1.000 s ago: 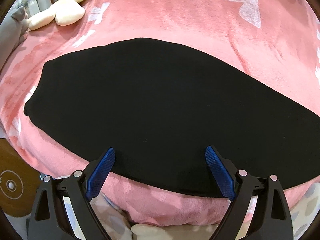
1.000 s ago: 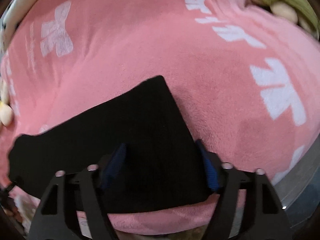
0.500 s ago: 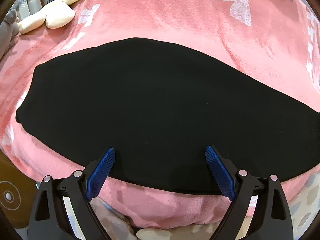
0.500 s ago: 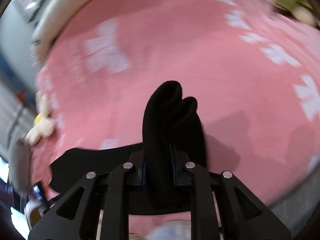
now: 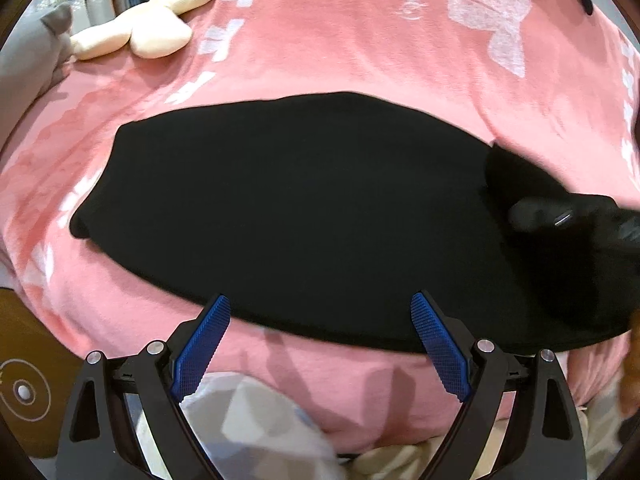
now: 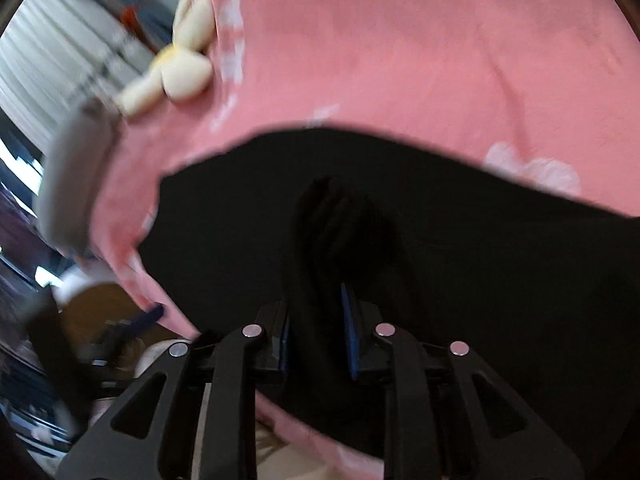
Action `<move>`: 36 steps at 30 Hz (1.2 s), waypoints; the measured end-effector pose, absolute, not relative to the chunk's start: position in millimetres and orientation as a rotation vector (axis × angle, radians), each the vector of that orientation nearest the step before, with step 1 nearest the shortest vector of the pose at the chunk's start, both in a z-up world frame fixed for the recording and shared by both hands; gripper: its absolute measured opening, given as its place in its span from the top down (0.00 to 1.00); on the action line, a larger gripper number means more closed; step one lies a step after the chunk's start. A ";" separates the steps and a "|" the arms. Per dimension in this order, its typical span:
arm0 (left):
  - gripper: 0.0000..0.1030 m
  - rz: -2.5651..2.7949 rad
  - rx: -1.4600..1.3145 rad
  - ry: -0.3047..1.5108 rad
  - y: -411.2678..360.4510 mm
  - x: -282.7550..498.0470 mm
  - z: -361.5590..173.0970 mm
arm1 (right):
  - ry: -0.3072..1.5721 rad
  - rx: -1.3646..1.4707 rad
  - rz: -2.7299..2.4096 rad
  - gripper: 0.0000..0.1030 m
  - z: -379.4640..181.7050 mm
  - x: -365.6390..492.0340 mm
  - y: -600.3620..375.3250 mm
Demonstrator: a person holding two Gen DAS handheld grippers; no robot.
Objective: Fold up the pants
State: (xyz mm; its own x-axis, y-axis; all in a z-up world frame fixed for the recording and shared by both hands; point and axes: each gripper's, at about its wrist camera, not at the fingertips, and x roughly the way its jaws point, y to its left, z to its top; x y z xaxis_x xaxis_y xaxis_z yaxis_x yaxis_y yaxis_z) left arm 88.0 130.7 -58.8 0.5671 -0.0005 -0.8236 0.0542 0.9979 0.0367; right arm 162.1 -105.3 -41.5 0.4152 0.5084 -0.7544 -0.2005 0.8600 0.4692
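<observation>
The black pants [image 5: 304, 208] lie flat across the pink blanket [image 5: 360, 40], running left to right, with their near edge close to the bed's near side. My left claw [image 5: 320, 328] hovers just above that near edge with its blue pads [image 5: 202, 344] spread wide and nothing between them. My right claw [image 6: 316, 320] is pressed together on a bunched fold of the pants [image 6: 340, 224]; the cloth rises in a dark ridge between its fingers and is lifted over the rest of the garment. In the left wrist view that claw shows as a blurred dark shape [image 5: 560, 216] at the right end of the pants. A cream plush toy [image 5: 148, 28] rests on the far left of the blanket, well apart from the pants.
</observation>
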 end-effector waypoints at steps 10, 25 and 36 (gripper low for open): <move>0.13 -0.089 -0.139 0.999 163.1 91.0 -65.2 | 0.957 0.354 0.440 0.46 15.3 127.6 -141.2; 0.13 -0.090 -0.309 1.006 181.6 96.2 -72.0 | 1.048 0.365 0.046 0.75 -57.8 85.6 -243.3; 0.13 0.028 -0.115 0.931 161.9 78.7 -48.4 | 0.873 0.275 -0.098 0.83 12.7 54.1 -303.6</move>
State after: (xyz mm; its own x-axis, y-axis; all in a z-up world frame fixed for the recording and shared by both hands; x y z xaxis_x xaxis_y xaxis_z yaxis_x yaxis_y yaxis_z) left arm 78.7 161.9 -48.4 0.5968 -0.0259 -0.8020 -0.0737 0.9935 -0.0869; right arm 54.1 -303.6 12.7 0.6405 0.0273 -0.7675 0.1966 0.9602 0.1982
